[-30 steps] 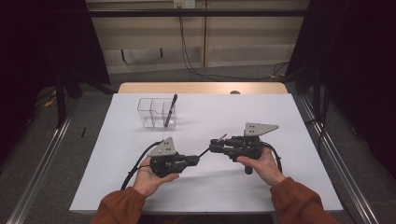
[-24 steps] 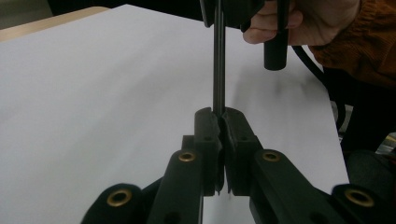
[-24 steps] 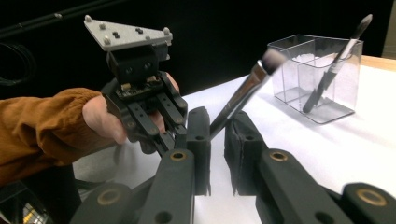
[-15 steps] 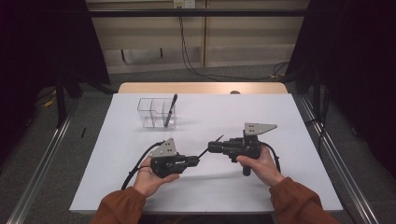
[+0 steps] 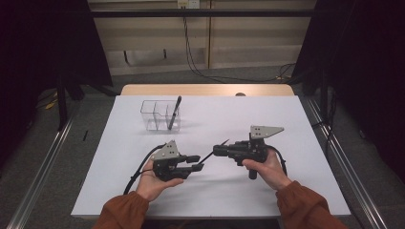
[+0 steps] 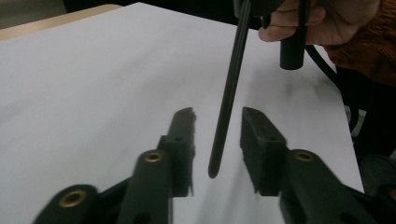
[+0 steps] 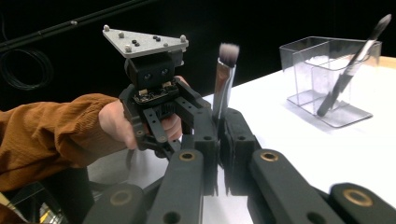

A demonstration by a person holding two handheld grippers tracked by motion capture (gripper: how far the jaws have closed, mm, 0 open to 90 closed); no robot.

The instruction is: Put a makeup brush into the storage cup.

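My right gripper point(image 7: 219, 122) is shut on a makeup brush point(image 7: 223, 86), bristles up past its jaws. The brush's thin black handle point(image 6: 229, 98) slants down between the jaws of my left gripper point(image 6: 217, 119), which is open and not touching it. In the high view the brush point(image 5: 208, 157) bridges the left gripper point(image 5: 197, 163) and the right gripper point(image 5: 217, 150) near the table's front middle. A clear divided holder point(image 5: 154, 116) stands behind them at the left, with a second dark brush point(image 5: 174, 111) leaning in it.
The white table top point(image 5: 286, 119) spreads wide to the right and behind the hands. Cables trail from both grippers toward the front edge. Metal rails and dark curtains flank the table. The holder point(image 7: 306, 70) and its brush point(image 7: 352, 67) sit beyond my right jaws.
Both hands have shifted only slightly. The brush handle stays pointed into the left gripper's open jaws.
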